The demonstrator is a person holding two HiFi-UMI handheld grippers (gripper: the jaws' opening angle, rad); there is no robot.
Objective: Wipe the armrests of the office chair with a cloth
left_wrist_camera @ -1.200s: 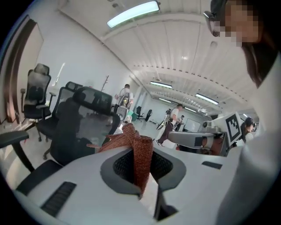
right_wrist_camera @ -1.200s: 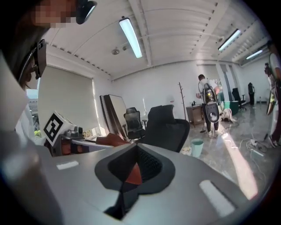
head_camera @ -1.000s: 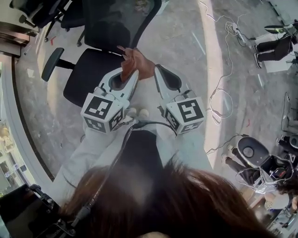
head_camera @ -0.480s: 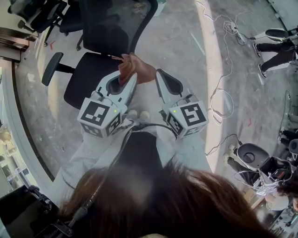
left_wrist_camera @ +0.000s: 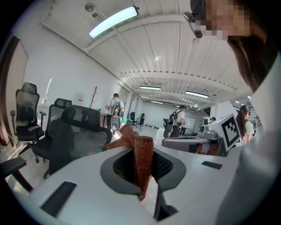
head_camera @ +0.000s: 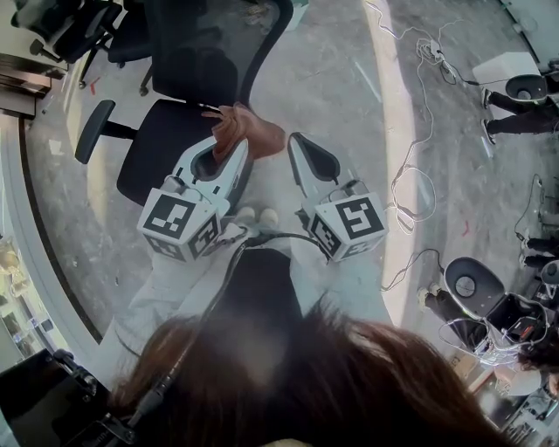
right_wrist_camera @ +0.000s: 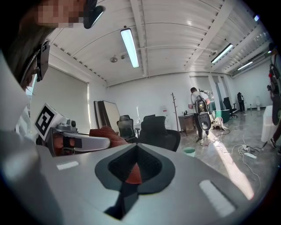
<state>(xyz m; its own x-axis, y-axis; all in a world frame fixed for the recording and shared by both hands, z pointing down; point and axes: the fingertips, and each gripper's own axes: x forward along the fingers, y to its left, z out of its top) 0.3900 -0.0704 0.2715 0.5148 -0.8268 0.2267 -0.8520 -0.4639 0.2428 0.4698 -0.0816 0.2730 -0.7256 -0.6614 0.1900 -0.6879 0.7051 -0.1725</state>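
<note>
A rust-orange cloth (head_camera: 253, 129) is bunched over the edge of the black office chair's seat (head_camera: 157, 144). My left gripper (head_camera: 234, 147) is shut on the cloth; in the left gripper view the cloth (left_wrist_camera: 139, 154) stands up between the closed jaws (left_wrist_camera: 141, 163). Close beside it on the right, my right gripper (head_camera: 295, 144) has its jaws nearly together, with a small corner of the cloth (right_wrist_camera: 131, 173) showing between the pads. The chair's left armrest (head_camera: 92, 131) sticks out at the far left. The right armrest is hidden.
More black chairs (head_camera: 61, 22) stand at the back left. Loose cables (head_camera: 410, 188) trail over the grey floor on the right. A round wheeled base and gear (head_camera: 467, 284) sit at the lower right. A person (head_camera: 524, 92) stands at the far right.
Both grippers keep their hold and barely move. The cloth and left gripper sit slightly further left in the head view. The person at the far right has walked on.
</note>
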